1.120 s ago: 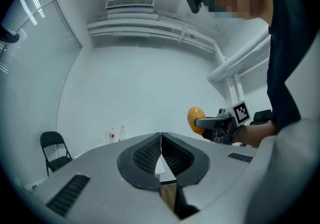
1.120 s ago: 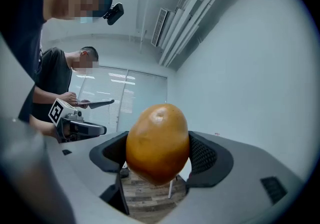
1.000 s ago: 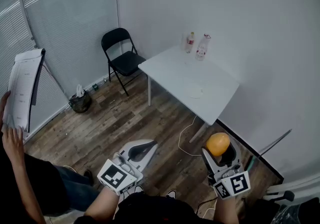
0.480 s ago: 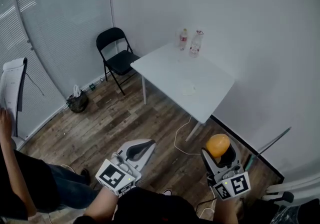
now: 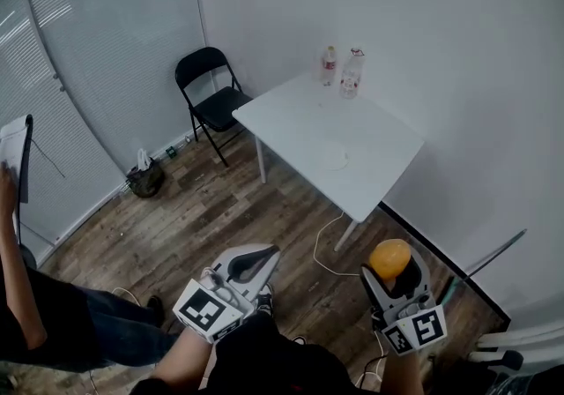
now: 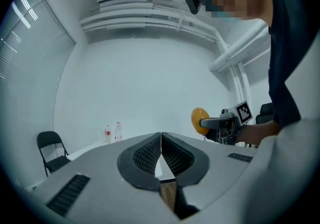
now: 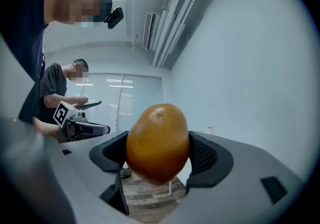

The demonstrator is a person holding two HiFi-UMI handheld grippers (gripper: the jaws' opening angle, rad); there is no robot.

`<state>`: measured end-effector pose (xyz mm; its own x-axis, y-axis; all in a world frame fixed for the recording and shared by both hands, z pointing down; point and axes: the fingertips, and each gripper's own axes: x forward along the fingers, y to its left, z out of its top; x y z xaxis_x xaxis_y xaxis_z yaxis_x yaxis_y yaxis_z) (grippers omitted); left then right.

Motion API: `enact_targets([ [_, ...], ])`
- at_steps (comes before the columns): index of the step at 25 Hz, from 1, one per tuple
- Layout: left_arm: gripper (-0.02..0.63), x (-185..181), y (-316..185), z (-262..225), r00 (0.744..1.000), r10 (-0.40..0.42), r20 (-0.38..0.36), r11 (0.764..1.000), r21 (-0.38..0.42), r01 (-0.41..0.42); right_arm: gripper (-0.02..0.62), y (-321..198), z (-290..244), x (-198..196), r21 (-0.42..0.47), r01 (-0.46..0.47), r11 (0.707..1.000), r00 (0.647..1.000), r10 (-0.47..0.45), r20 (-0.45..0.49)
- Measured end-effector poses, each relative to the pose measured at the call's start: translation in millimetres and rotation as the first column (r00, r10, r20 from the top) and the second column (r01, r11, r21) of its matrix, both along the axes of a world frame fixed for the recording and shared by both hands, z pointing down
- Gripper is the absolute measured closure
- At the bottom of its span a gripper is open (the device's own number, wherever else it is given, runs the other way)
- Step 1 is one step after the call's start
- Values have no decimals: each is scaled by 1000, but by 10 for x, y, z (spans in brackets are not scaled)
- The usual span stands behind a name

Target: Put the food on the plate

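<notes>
An orange-yellow fruit [image 5: 389, 255] [image 7: 158, 143] sits between the jaws of my right gripper [image 5: 393, 272] [image 7: 159, 154], which is shut on it, held in the air over the wooden floor near the table's close corner. My left gripper [image 5: 267, 252] [image 6: 161, 138] is shut and empty, its black pads pressed together, also held above the floor. A faint white plate [image 5: 338, 158] lies on the white table [image 5: 304, 120], well ahead of both grippers. The left gripper view also catches the fruit [image 6: 199, 120] at the right.
Two bottles [image 5: 329, 65] [image 5: 353, 72] stand at the table's far edge by the wall. A black folding chair [image 5: 211, 95] is left of the table. A dark bag [image 5: 144, 178] and a white cable [image 5: 327, 243] lie on the floor. A person with a clipboard [image 5: 12, 152] stands at left.
The person with the clipboard has slid toward the left edge of the head view. Both grippers keep their places and states, and the fruit stays gripped.
</notes>
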<state>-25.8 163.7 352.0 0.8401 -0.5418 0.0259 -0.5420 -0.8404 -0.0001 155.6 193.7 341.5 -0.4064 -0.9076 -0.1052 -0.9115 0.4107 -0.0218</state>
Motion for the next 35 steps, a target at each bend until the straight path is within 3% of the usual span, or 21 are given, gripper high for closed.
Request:
enact_targets([
  [10, 583, 299, -1202, 120, 998, 58, -21, 998, -7, -59, 227, -1060, 94, 220, -22, -57, 998, 998, 56, -31],
  [22, 583, 53, -3101, 172, 995, 87, -38, 994, -64, -89, 227, -2904, 106, 6, -74, -115, 991, 992, 111, -54],
  [29, 583, -30, -3843, 200, 995, 98, -36, 992, -73, -101, 227, -3686, 169, 7, -114, -151, 982, 987, 144, -67],
  [35, 583, 62, -4152, 350, 997, 82, -13, 993, -89, -83, 227, -4308, 484, 199, -218, -154, 964, 987, 139, -83],
])
